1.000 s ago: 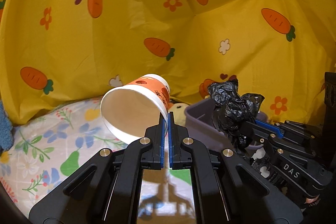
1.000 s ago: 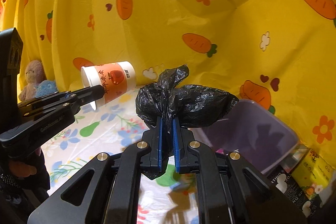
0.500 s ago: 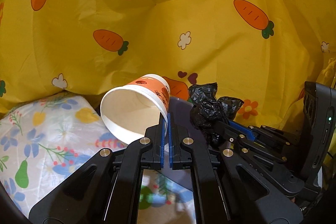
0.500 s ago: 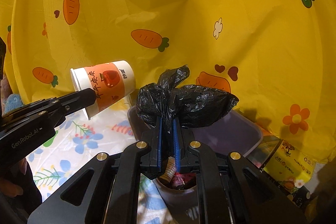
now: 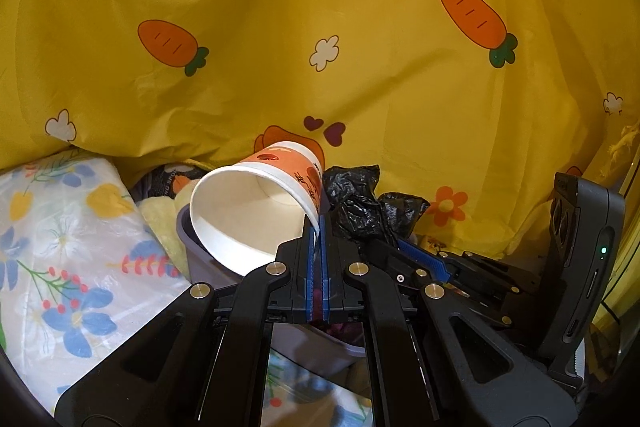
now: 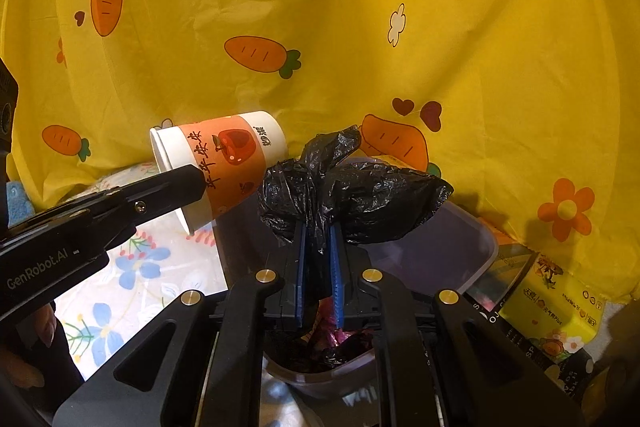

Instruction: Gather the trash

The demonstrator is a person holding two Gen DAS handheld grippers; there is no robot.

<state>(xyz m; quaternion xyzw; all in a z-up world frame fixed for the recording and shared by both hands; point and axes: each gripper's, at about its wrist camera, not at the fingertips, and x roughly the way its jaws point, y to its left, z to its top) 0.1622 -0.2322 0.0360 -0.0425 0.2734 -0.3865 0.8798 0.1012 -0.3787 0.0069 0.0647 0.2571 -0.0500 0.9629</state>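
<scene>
Seemingly near the drop, the left wrist view shows the left gripper [image 5: 318, 227] clamped on the rim of a paper cup [image 5: 256, 211], which lies tilted with its mouth toward the camera. Pinching only the rim wall keeps the cup light in the grip and easy to let fall. It hangs over the near edge of a purple bin [image 5: 196, 259]. At three o'clock from the cup, the right gripper [image 5: 394, 241] carries a crumpled black bag [image 5: 360, 207].

From the right wrist view, the right gripper [image 6: 318, 231] is clenched on the black bag [image 6: 360, 199], the wad bulging above the blue pads, directly over the purple bin [image 6: 476, 247], whose bottom already holds wrappers. At ten o'clock, the left gripper [image 6: 188, 179] holds the paper cup [image 6: 220, 163] just beside the bag. Both pieces look poised for release into the bin.
</scene>
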